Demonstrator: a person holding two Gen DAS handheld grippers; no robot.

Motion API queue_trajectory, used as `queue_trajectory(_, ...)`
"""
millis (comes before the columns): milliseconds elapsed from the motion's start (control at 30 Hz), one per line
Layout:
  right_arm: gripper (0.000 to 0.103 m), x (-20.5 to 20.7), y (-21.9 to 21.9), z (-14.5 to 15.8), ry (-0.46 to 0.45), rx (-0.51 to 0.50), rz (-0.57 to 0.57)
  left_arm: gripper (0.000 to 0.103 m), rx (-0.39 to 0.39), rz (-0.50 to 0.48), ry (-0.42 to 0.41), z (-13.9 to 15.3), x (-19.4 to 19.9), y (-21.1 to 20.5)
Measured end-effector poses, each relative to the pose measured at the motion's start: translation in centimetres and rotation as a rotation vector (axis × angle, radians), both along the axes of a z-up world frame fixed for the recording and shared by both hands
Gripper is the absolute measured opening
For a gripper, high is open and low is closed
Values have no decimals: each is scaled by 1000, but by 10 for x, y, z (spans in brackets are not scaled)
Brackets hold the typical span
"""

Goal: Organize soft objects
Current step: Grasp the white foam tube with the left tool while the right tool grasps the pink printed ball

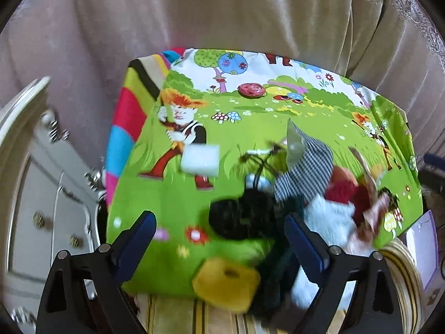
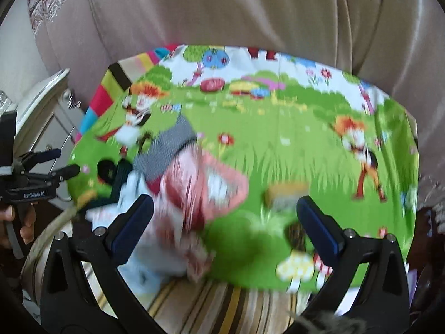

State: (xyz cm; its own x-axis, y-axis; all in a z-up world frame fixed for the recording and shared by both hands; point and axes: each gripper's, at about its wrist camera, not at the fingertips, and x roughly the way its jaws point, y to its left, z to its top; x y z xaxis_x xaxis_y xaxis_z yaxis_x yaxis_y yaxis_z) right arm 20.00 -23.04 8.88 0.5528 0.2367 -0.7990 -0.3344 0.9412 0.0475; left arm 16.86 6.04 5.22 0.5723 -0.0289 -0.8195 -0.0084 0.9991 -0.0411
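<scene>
Beige curtain (image 1: 222, 8) behind, cartoon-print green cloth (image 1: 172, 211) over the table. Left wrist view: left gripper (image 1: 219, 229) spread wide, nothing grasped, hovering above a black yarn ball (image 1: 239, 217). Beyond the ball, a white sponge (image 1: 200, 158); nearer than the ball, a yellow sponge (image 1: 225, 284) at the cloth's edge; right of the ball, a checkered cloth (image 1: 308, 167) and red fabric (image 1: 342, 189).

Right wrist view, blurred: right gripper (image 2: 225, 218) released wide over a pink-and-white fabric (image 2: 205, 192), checkered cloth beyond it, black yarn ball left of it.

Matt printed cotton tablecloth (image 1: 172, 208), spongy foam block (image 1: 199, 159)
</scene>
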Motion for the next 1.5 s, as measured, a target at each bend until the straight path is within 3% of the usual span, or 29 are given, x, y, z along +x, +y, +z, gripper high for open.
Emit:
queue_trajectory(300, 103, 100, 43, 4, -62, -9, 49, 94, 9, -14, 79, -31, 82, 16)
queue_trajectory(467, 103, 149, 72, -13, -64, -5, 92, 94, 56, -12, 155, -68, 122, 15)
queue_trajectory(500, 103, 158, 76, -17, -74, -14, 99, 91, 68, -9, 166, -75, 128, 16)
queue_trajectory(600, 103, 184, 87, -34, -84, -19, 118, 63, 104, -23, 192, -93, 142, 15)
queue_trajectory(633, 103, 193, 90, -40, -84, -16, 123, 59, 114, -31, 203, -97, 146, 13)
queue_trajectory(767, 103, 227, 105, -69, -81, -38, 146, 59, 142, -46, 145, -92, 157, 6)
queue_trajectory(933, 103, 264, 130, -97, -85, -38, 179, 59, 38, 7, 39, -75, 160, 4)
queue_trajectory(1167, 103, 313, 172, -130, -87, -128, 244, 59, -34, 37, -24, -69, 145, 6)
queue_trajectory(1400, 103, 341, 194, -163, -44, -193, 261, 59, -87, 19, -23, -83, 132, -1)
queue_trajectory(1467, 92, 347, 193, -171, -14, -177, 256, 59, -89, 22, -29, -84, 130, -1)
queue_trajectory(1500, 78, 347, 191, -171, 4, -134, 267, 59, -85, 26, -31, -83, 129, -1)
